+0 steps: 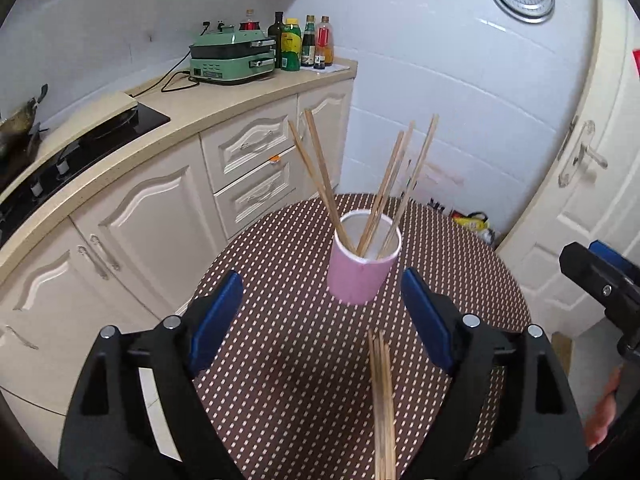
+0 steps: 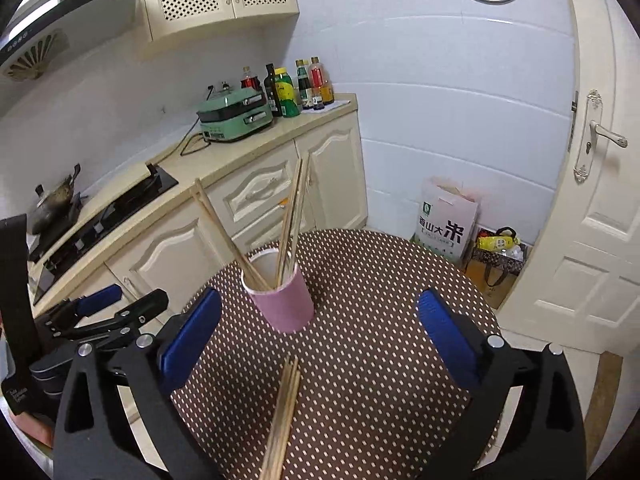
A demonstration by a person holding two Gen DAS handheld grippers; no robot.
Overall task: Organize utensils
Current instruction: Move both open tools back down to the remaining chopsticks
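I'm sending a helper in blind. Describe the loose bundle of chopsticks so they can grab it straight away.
Find the round table with the brown dotted cloth, then the pink cup standing on it. The loose chopsticks lie flat on the cloth on the near side of that cup, bunched together. Unlike the standing chopsticks, which lean upright inside the cup, these lie on the table.

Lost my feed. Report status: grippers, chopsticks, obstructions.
Left gripper open, empty. Right gripper open, empty. Several chopsticks standing in pink cup; loose bundle lying flat on dotted table, near side of cup. Nothing blocking the bundle.
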